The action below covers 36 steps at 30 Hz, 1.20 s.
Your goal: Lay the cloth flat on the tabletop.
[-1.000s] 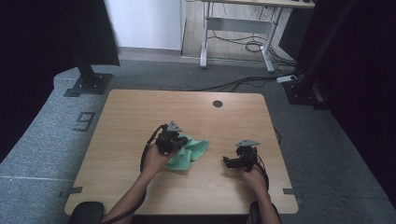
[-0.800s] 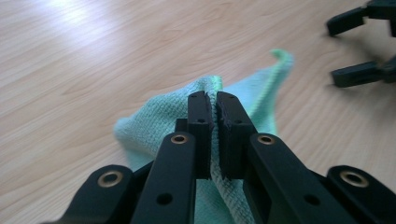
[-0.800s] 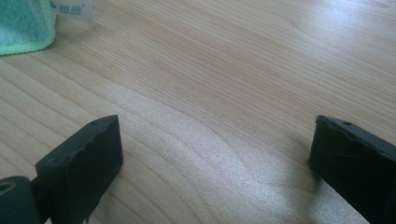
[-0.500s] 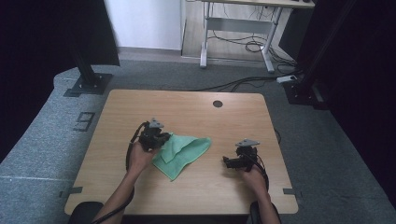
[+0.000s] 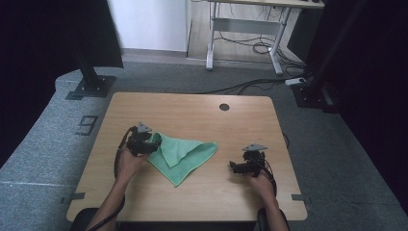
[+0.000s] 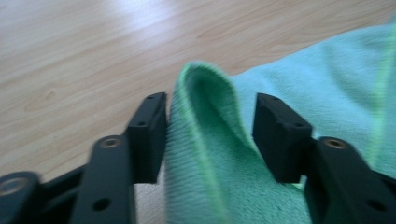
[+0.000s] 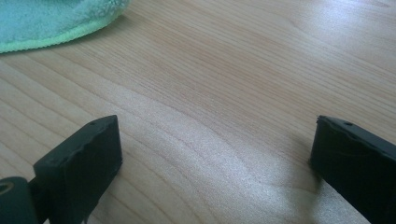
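Lying between the left gripper's [image 6: 210, 135] just-opening jaws, green cloth [image 5: 185, 153]; right gripper [image 5: 235, 167] spread over bare table [image 5: 192, 108]

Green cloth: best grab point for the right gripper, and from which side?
Take the cloth's right-hand corner, the tip nearest the right gripper. Come in low from the right: that corner lies flat, single-layer and pointed, with bare table around it.

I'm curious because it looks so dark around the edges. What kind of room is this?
Probably a lab or recording studio rather than a home: a bare wooden table sits on grey carpet, black stands flank it, and loose cables trail under a desk behind.
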Motion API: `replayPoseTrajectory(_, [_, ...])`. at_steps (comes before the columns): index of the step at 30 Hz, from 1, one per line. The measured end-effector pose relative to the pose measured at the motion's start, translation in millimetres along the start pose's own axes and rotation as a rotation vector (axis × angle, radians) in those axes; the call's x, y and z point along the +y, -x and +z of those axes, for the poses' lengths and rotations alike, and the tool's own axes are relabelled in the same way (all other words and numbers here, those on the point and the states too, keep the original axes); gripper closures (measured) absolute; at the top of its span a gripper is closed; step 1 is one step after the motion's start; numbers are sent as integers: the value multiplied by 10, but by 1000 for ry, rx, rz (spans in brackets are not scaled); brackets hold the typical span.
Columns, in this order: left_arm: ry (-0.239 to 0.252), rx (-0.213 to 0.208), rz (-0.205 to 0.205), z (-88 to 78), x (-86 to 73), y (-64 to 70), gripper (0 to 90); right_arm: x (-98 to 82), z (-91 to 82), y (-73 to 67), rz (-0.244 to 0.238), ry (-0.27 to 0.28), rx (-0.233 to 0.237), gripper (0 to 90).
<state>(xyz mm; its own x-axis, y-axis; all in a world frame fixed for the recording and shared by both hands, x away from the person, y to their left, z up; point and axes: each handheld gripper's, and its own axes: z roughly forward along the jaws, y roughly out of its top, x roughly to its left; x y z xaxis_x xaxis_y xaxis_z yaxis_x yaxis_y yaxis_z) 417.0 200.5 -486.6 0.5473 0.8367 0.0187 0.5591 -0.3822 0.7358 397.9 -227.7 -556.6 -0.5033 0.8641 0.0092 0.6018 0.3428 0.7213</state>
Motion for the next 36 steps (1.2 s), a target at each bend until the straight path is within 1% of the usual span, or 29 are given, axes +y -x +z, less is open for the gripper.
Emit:
replayPoseTrajectory(1, [7,-10,22,-39,0,51,389,0,0,-2,1,-1,0,18])
replayPoseTrajectory(2, [11,-17,34,-58,-4,81,381,0,0,-3,1,-1,-1,18])
replayPoseTrajectory(3, [11,-17,34,-58,-4,81,369,0,-1,-4,2,-1,-1,18])
replayPoseTrajectory(5, [17,-7,60,-97,-13,143,361,0,0,-5,3,0,-2,18])
replayPoseTrajectory(7, [25,-15,68,-134,-22,179,351,0,-1,-6,3,-1,-2,18])
replayPoseTrajectory(8, [27,-31,72,-148,-26,195,352,-1,-1,-7,4,0,-2,18])
replayPoseTrajectory(9, [23,-80,87,-152,-40,242,358,0,-1,-7,4,-1,-2,18])
replayPoseTrajectory(10, [23,-80,87,-152,-40,242,359,0,-1,-7,4,-1,-2,18])
replayPoseTrajectory(12, [12,-115,97,-120,-64,311,363,0,-1,-7,4,-1,-2,18])
replayPoseTrajectory(14, [7,-162,100,-70,-99,372,398,0,0,-8,4,0,-2,17])
replayPoseTrajectory(15, [-9,-191,111,-9,-140,434,412,0,0,-9,4,-1,-2,17])
replayPoseTrajectory(16, [-9,-191,111,-9,-140,434,422,0,0,-9,4,-1,-2,17])
replayPoseTrajectory(18, [-30,-206,127,55,-188,485,428,-1,0,-11,5,-1,-2,16])
replayPoseTrajectory(19, [-41,-213,134,84,-212,503,446,-1,0,-10,4,-1,-2,16])
replayPoseTrajectory(21, [-62,-233,140,150,-280,539,453,-1,0,-10,4,0,-2,16])
replayPoseTrajectory(22, [-62,-233,140,150,-280,539,473,-1,0,-10,4,0,-2,16])
replayPoseTrajectory(23, [-78,-232,146,179,-316,558,489,-1,0,-10,4,0,-2,16])
replayPoseTrajectory(24, [-78,-232,146,179,-316,558,499,-1,0,-10,4,0,-2,16])
replayPoseTrajectory(25, [-97,-219,162,206,-343,574,521,-1,0,-10,4,0,-2,16])
replayPoseTrajectory(26, [-97,-219,162,206,-343,574,536,-1,0,-10,4,0,-2,16])
replayPoseTrajectory(27, [-116,-208,177,229,-366,587,553,-1,0,-10,4,0,-2,16])
replayPoseTrajectory(28, [-116,-208,177,229,-366,587,569,-1,0,-10,4,0,-2,16])
replayPoseTrajectory(29, [-123,-202,186,241,-377,595,569,-1,0,-10,4,0,-2,16])
replayPoseTrajectory(31, [-124,-189,195,254,-392,607,627,-1,0,-11,5,0,-2,16])
replayPoseTrajectory(32, [-123,-183,191,254,-391,607,655,-1,0,-11,5,0,-2,16])
replayPoseTrajectory(33, [-123,-187,184,251,-388,602,701,-1,0,-11,5,0,-2,16])
replayPoseTrajectory(34, [-123,-192,177,248,-384,596,701,-1,0,-11,5,0,-2,16])
replayPoseTrajectory(35, [-127,-189,177,239,-373,582,764,-1,0,-11,5,0,-2,16])
replayPoseTrajectory(36, [-127,-189,177,239,-373,582,787,-1,0,-10,4,-1,-2,16])
